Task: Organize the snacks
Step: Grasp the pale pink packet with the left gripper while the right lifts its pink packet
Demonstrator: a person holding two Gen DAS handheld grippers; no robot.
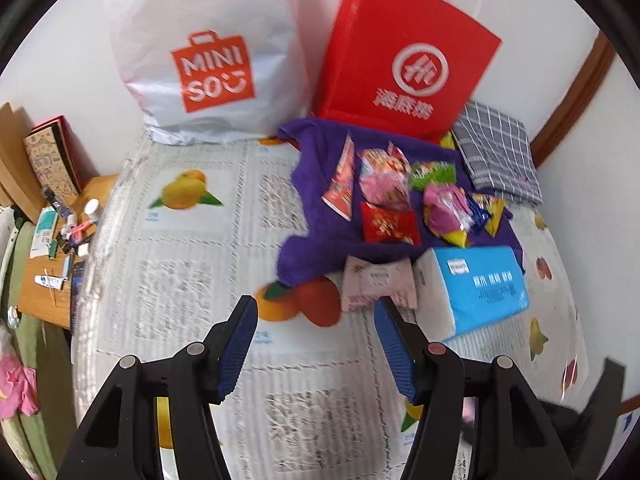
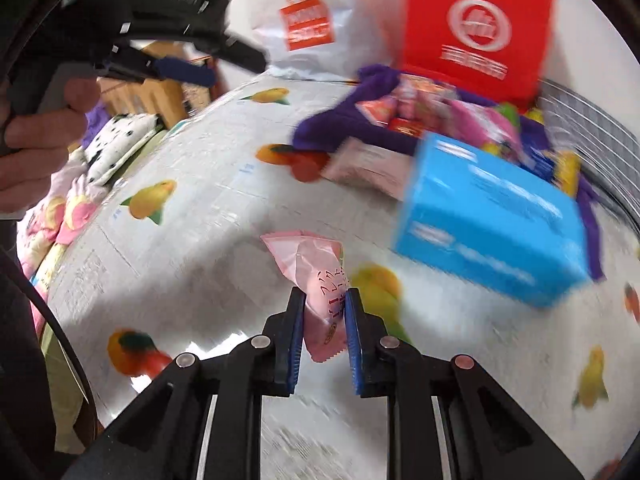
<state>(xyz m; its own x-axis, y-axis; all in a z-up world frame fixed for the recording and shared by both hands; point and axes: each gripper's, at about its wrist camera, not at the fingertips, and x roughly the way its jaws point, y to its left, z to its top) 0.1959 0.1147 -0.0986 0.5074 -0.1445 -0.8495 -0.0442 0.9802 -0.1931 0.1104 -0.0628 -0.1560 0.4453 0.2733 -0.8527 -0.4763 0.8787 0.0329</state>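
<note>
The right claw (image 2: 325,312) is closed tight on a pink snack packet (image 2: 322,276). Its two blue pads pinch the crumpled wrapper from either side, about halfway along it. The packet's upper end fans out above the fingertips and its serrated lower edge hangs down between the fingers, clear of the tabletop (image 2: 192,216) with its fruit-print cover. Ahead and to the right of this claw sits a blue tissue pack (image 2: 492,224), near but not touching. Farther ahead, a purple cloth (image 2: 344,120) carries a heap of bright snack packets (image 2: 424,100). A second pale pink packet (image 2: 372,168) lies at that cloth's near edge, against the tissue pack's left end.

The left claw (image 1: 316,316) stands roughly half open with nothing between its blue pads (image 1: 236,352); through the gap only the tabletop (image 1: 192,280) shows. Just beyond its right fingertip lies the pale pink packet (image 1: 378,284), with the tissue pack (image 1: 476,288) right beside it. Ahead and to the right, the snack packets (image 1: 404,196) are scattered on the purple cloth (image 1: 316,240). Behind them stand a white shopping bag (image 1: 208,56) and a red paper bag (image 1: 404,52), with a folded checked cloth (image 1: 496,156) to the right.

In the right wrist view the left claw (image 2: 188,70) appears at upper left, held in a hand (image 2: 40,136).
</note>
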